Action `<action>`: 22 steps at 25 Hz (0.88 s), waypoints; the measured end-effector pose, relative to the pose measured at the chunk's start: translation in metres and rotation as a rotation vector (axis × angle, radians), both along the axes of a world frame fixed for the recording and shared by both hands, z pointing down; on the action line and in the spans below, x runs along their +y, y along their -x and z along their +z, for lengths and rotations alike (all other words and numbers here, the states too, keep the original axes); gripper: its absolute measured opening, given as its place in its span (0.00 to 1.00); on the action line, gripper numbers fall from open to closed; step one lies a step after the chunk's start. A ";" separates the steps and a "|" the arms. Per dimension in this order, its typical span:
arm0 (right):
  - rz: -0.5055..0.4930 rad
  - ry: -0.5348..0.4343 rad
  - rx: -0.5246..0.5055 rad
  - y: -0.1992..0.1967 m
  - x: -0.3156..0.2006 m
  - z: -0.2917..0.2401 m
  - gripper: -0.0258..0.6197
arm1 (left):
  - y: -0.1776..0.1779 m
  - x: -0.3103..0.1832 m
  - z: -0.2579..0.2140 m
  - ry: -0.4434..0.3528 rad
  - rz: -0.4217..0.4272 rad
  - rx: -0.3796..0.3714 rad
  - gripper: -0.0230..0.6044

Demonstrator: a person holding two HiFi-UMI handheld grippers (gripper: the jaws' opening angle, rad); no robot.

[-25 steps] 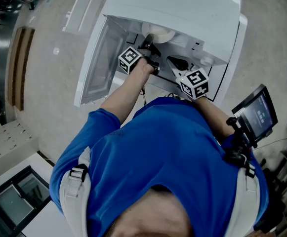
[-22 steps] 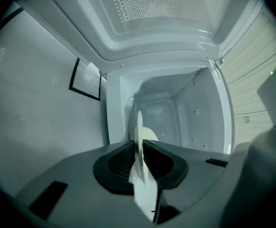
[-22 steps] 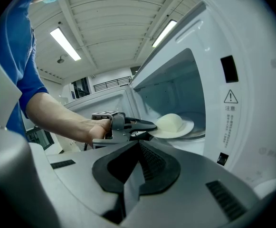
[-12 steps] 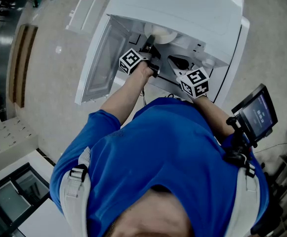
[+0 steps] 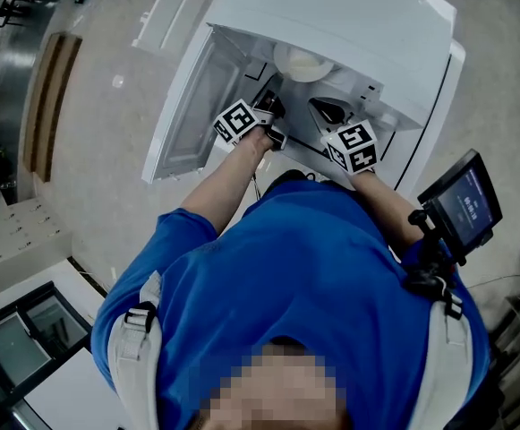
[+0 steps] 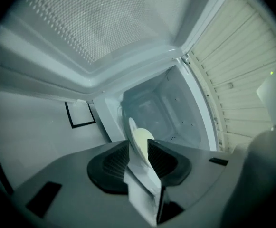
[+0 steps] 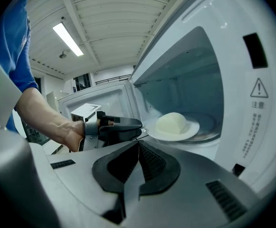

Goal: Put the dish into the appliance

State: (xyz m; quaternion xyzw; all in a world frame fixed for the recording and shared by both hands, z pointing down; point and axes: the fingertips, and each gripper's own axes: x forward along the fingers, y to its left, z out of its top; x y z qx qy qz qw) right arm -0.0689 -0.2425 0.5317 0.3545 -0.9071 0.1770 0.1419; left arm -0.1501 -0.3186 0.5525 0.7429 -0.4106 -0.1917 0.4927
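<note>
Easing off the plate is the move here, I'd say. The left gripper is at the mouth of the microwave with its fingers opening. The rim of the plate is between them but, as far as I can see, not squeezed. To do it well, let the fingers spread fully clear of the rim, then draw straight back and level. That way neither pad catches the edge and drags the plate across the turntable. Mind the open door on the left coming out.

The right gripper hangs just in front of the opening, fingers pressed together on nothing. It's free for the door, I'd guess.

Now the dish itself: a white, shallow, round plate that looks to be resting flat on the turntable, inside the microwave and towards the front. On it sits a pale, creamy, dome-shaped bun, smooth-skinned and roughly central. Nothing looks tipped or spilled. Beyond it, the inner walls are plain white.
</note>
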 end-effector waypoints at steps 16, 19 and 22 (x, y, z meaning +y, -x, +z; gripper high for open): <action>0.090 -0.069 0.224 0.015 -0.043 0.013 0.04 | -0.036 0.002 -0.008 -0.337 0.429 -0.782 0.11; 0.099 -0.073 0.237 0.013 -0.049 0.014 0.04 | -0.039 -0.003 -0.005 -0.343 0.437 -0.794 0.11; 0.111 -0.061 0.246 0.009 -0.046 0.016 0.04 | -0.040 -0.006 -0.003 -0.345 0.446 -0.807 0.11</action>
